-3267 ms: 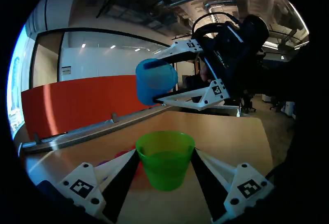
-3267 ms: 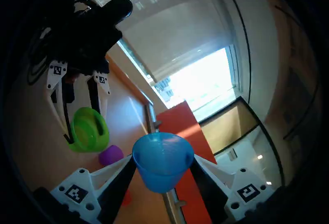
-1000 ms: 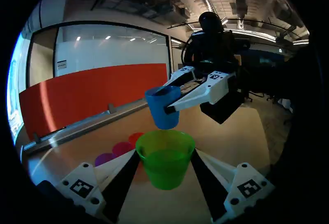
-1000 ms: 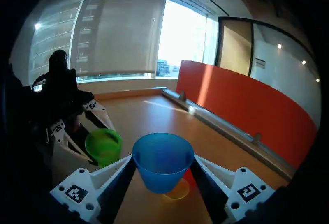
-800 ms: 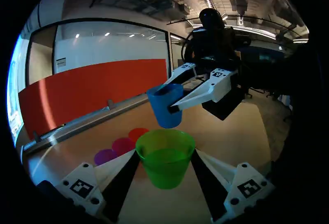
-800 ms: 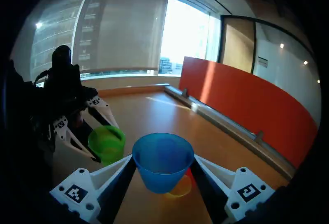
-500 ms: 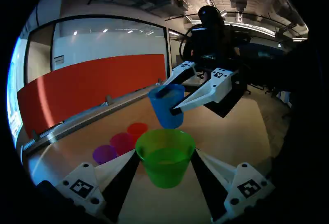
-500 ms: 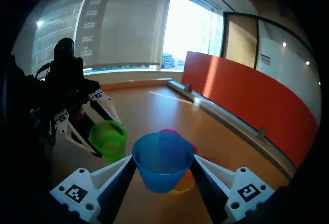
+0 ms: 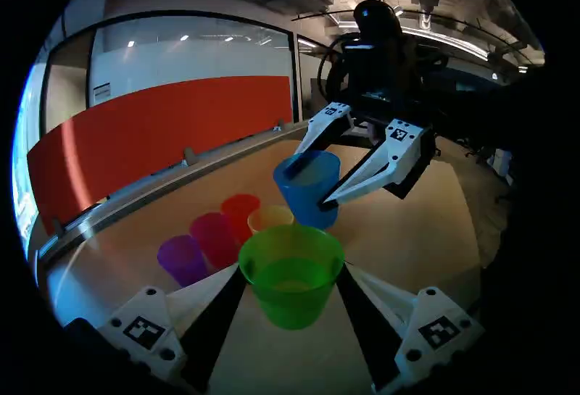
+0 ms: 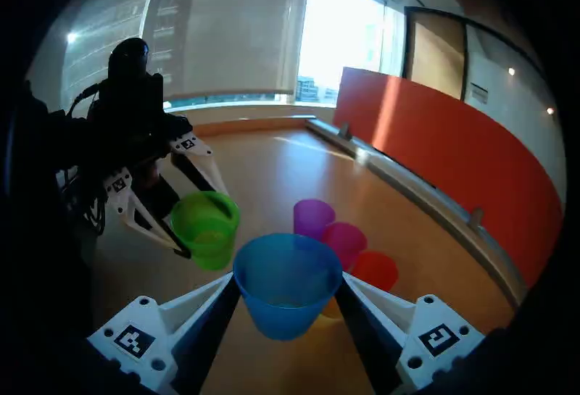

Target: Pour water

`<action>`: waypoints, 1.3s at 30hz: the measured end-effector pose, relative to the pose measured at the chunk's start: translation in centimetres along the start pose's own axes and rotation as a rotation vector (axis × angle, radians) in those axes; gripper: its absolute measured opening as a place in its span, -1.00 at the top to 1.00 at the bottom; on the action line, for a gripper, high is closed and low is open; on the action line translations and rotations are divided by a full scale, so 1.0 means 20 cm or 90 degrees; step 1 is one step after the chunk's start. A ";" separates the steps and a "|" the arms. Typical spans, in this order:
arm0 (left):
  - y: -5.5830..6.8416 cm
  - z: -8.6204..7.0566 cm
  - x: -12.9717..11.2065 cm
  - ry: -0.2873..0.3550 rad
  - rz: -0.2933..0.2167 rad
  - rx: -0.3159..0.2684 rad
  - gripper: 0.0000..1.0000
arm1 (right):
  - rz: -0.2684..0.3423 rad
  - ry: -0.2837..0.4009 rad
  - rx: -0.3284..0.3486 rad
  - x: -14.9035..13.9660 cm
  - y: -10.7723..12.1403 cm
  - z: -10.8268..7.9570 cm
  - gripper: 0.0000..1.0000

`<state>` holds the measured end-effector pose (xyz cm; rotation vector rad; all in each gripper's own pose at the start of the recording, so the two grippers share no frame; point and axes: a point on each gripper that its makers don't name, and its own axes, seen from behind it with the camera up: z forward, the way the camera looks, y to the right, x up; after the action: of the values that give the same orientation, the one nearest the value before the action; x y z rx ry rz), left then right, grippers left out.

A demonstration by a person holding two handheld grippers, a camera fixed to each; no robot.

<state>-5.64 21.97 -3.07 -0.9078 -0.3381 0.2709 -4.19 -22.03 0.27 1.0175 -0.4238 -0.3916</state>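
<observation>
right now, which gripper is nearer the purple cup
Left. The left gripper, holding the green cup, is beside the purple cup; the right gripper, holding the blue cup, is beyond the red cup.

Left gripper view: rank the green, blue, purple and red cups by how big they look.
1. green cup, nearest the camera, so its lead is unsure.
2. blue cup.
3. purple cup and red cup: too alike to rank; the red one is partly hidden.

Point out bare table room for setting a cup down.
Bare wooden tabletop lies right of the blue plastic cup in the left gripper view, and between the purple plastic cup and the window ledge. It is crowded from there to the red plastic cup.
</observation>
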 end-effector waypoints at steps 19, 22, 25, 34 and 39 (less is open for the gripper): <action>-0.04 0.05 -0.17 -0.064 -0.017 -0.010 -0.70 | -0.014 -0.061 0.045 -0.18 -0.09 0.11 -0.82; -0.05 0.05 -0.18 -0.071 -0.018 -0.011 -0.70 | -0.014 -0.070 0.051 -0.21 -0.10 0.12 -0.82; -0.05 0.06 -0.20 -0.078 -0.020 -0.014 -0.70 | -0.015 -0.079 0.057 -0.24 -0.11 0.14 -0.82; -0.07 0.08 -0.23 -0.091 -0.029 -0.020 -0.70 | -0.019 -0.091 0.069 -0.29 -0.14 0.19 -0.82; -0.07 0.09 -0.25 -0.097 -0.029 -0.022 -0.70 | -0.019 -0.093 0.071 -0.31 -0.15 0.21 -0.82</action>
<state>-10.81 20.55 -1.85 -0.9143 -0.5045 0.2935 -11.92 -23.32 -1.42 1.1083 -0.5670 -0.4759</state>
